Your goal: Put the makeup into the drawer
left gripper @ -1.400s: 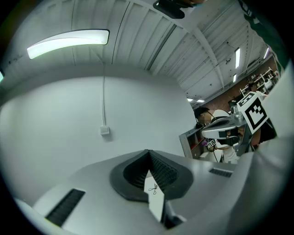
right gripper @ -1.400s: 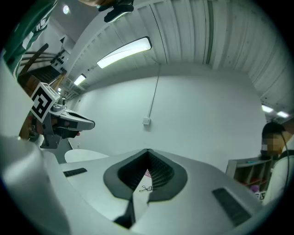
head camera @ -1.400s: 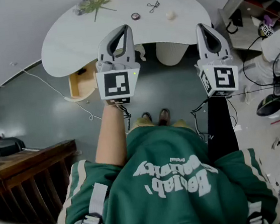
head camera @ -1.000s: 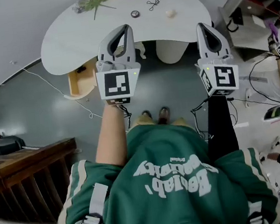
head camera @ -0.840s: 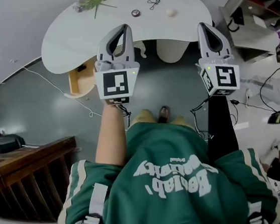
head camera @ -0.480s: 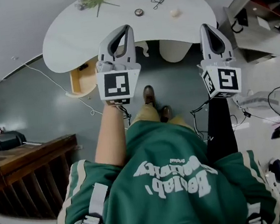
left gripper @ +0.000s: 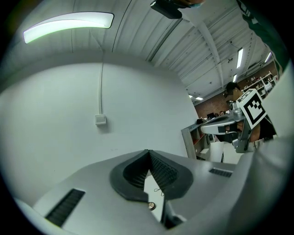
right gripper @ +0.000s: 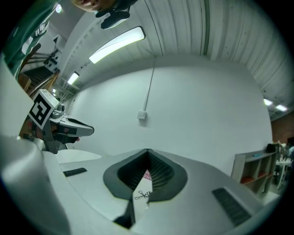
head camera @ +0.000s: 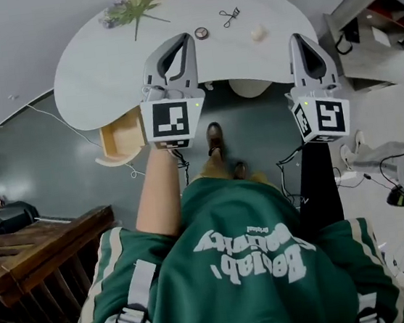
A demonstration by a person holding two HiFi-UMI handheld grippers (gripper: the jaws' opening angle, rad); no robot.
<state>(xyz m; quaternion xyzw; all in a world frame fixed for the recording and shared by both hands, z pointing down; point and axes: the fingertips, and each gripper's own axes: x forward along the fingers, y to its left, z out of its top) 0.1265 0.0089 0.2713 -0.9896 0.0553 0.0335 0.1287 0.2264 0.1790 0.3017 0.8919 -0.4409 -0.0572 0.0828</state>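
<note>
Left gripper (head camera: 185, 39) and right gripper (head camera: 296, 38), both closed and empty, near the white curved table (head camera: 103, 67) carrying a small round compact (head camera: 202, 33), black eyelash curler (head camera: 229, 16) and pale sponge (head camera: 258, 32); arriving unopened, the jaws may shove these off, missing the open wooden drawer (head camera: 121, 136).

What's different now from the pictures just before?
The person stepped toward the white table, one shoe now forward, so the table and its open drawer look nearer. The left tongs and right tongs stayed shut and empty.
</note>
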